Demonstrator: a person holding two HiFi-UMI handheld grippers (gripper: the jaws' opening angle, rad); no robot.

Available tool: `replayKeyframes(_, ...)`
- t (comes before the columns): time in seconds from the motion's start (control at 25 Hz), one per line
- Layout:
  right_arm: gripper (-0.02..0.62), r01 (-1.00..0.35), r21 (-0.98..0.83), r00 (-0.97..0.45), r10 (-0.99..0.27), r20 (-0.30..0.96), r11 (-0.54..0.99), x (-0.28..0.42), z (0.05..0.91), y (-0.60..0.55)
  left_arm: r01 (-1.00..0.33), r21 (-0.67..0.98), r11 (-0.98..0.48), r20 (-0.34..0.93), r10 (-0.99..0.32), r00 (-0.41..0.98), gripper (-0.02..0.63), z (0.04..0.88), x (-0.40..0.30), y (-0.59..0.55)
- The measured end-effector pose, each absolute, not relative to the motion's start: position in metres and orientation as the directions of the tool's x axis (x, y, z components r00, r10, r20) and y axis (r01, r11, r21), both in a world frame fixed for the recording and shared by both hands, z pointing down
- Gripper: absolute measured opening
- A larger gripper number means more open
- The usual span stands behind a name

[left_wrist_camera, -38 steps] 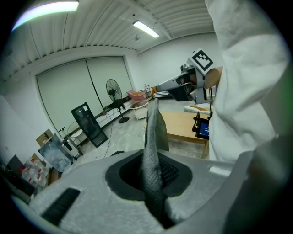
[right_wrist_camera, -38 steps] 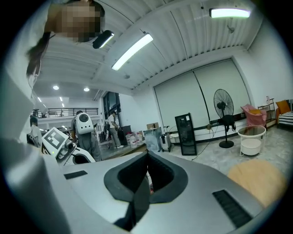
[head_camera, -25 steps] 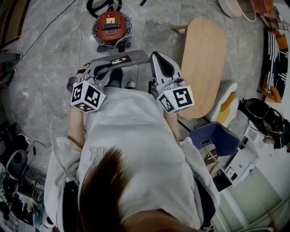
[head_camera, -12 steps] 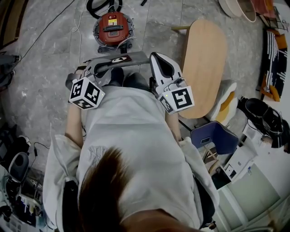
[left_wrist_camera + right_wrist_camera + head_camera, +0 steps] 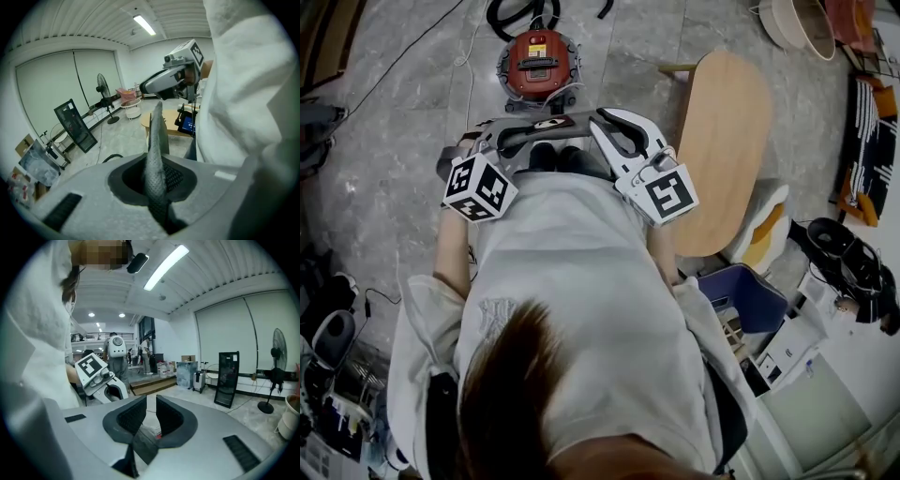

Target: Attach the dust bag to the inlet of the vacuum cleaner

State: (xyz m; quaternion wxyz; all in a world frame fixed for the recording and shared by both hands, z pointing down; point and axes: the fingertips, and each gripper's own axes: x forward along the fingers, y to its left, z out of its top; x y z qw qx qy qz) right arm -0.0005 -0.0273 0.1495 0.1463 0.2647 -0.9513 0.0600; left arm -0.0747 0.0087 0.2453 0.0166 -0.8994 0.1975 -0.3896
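Between the left jaws: the left gripper (image 5: pixel 157 164) is pinched tight on a flat grey dust bag (image 5: pixel 156 122), which is seen edge-on and rises past the tips.
Right jaws: the right gripper (image 5: pixel 150 408) has just been opening; its pads stand slightly apart, with a grey end of the bag low in the gap, not pressed.
Bag position: stretched level between both grippers, in front of the person's white shirt (image 5: pixel 572 281).
Vacuum: a red round canister vacuum cleaner (image 5: pixel 537 64) stands on the grey marble floor (image 5: pixel 412 112), beyond the bag and apart from it.
Right side: an oval light wooden table (image 5: pixel 722 141).
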Motion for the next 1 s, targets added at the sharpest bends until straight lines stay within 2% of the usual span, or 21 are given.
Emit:
replayKeyframes(0.12,0.104,-0.413,-0.036,-0.842,-0.366,0.397,0.91,-0.007,0.16,-0.022,-0.342,-0.173,-0.924,0.705,-0.358,0.613,0.038,0.244,-0.068,0.006)
replayKeyframes(0.28,0.197,-0.289,-0.04,-0.83,-0.23,0.508,0.956,-0.012,0.181,-0.018,-0.331,-0.168,-0.929,0.722,-0.344,0.6,0.038,0.248,-0.06,-0.001)
replayKeyframes(0.4,0.202,-0.215,0.032,-0.776,-0.19,0.601,0.976,-0.01,0.202,-0.017,-0.315,-0.173,-0.933,0.736,-0.335,0.588,0.038,0.253,-0.053,-0.005)
replayKeyframes(0.52,0.184,-0.13,0.131,-0.698,-0.184,0.692,0.983,-0.006,0.224,-0.011,-0.289,-0.193,-0.938,0.751,-0.331,0.572,0.038,0.256,-0.045,-0.003)
replayKeyframes(0.64,0.074,-0.078,0.215,-0.616,-0.217,0.757,0.973,0.005,0.244,-0.013,-0.262,-0.206,-0.943,0.772,-0.321,0.549,0.038,0.262,-0.036,-0.003)
replayKeyframes(1.0,0.052,-0.057,0.144,-0.581,-0.151,0.8,0.988,0.032,0.284,-0.023,-0.266,-0.122,-0.956,0.802,-0.253,0.542,0.038,0.304,-0.009,-0.009)
